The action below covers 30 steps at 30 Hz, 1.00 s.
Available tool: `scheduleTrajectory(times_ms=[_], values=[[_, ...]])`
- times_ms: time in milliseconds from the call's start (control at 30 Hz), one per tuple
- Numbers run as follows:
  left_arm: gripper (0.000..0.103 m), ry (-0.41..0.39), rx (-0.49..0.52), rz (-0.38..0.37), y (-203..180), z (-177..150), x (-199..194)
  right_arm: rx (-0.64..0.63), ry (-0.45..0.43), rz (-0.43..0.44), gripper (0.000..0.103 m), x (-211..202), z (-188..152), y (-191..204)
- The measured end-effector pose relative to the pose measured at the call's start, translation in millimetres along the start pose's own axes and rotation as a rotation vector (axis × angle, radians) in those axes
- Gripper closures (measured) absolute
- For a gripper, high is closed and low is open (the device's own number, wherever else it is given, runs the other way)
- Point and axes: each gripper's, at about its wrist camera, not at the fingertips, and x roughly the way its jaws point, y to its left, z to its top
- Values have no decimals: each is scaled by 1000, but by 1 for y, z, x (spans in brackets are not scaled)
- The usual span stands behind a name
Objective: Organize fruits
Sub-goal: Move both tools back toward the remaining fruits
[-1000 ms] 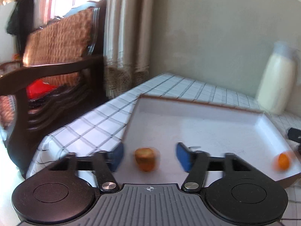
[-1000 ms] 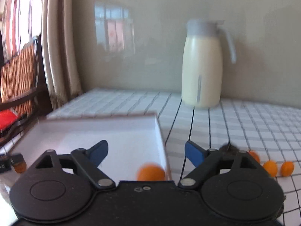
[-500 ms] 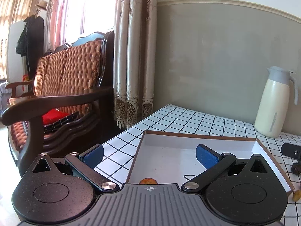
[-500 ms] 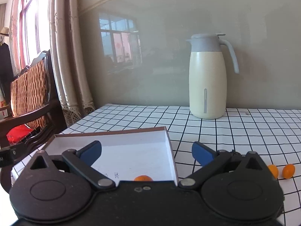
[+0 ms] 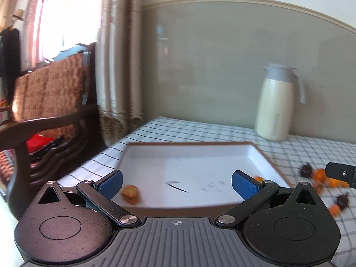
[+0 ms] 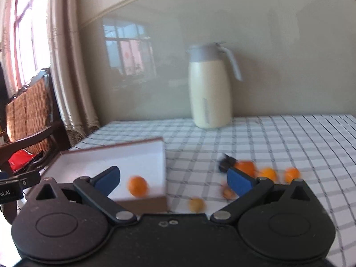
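A shallow white box with a brown rim [image 5: 264, 155] [image 6: 111, 149] lies on the checked tablecloth. Inside it, at the near left, sits a small orange fruit [image 5: 130, 194]; a second one [image 5: 258, 179] [image 6: 138, 185] rests by the right wall. My left gripper [image 5: 176, 183] is open over the box's near edge, nothing between its blue pads. My right gripper [image 6: 173, 180] is open too, straddling the box's right front corner. Loose orange fruits [image 6: 268, 173] [image 5: 320, 174] and dark ones [image 5: 342, 201] lie on the cloth right of the box.
A cream thermos jug [image 5: 276, 106] [image 6: 210, 89] stands by the back wall. A dark wooden chair with a woven back [image 5: 49, 93] is left of the table, next to curtains [image 5: 118, 66]. The other gripper's tip [image 5: 340, 173] shows at the right edge.
Both grippers opened wider and drew back and up from the box. The fruit once between the left pads now lies loose in the box. More loose fruit has come into view.
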Motion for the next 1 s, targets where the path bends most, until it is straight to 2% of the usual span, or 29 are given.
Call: scheduleTrajectory(times_ms=[233,433,700,833,900,1000], values=[[0,24,51,-129,-50,-17,-14,90,5,-101,9,-32,-21,-55],[0,52,100,-218,-92,-31,-20,114,21,-155,14,-44,-34,-80],[0,86,132,-294,-129,-46,-20,139,36,-163,26,-48,-43,-97],[0,91,161,-319,-148,-51,-18,139,54,-162,37,-47,-45,-100],[8,96,179,-332,-157,-53,-16,137,63,-163,41,-45,-46,-102],[12,117,200,-351,-172,-57,-12,138,69,-160,44,-43,-47,-105]])
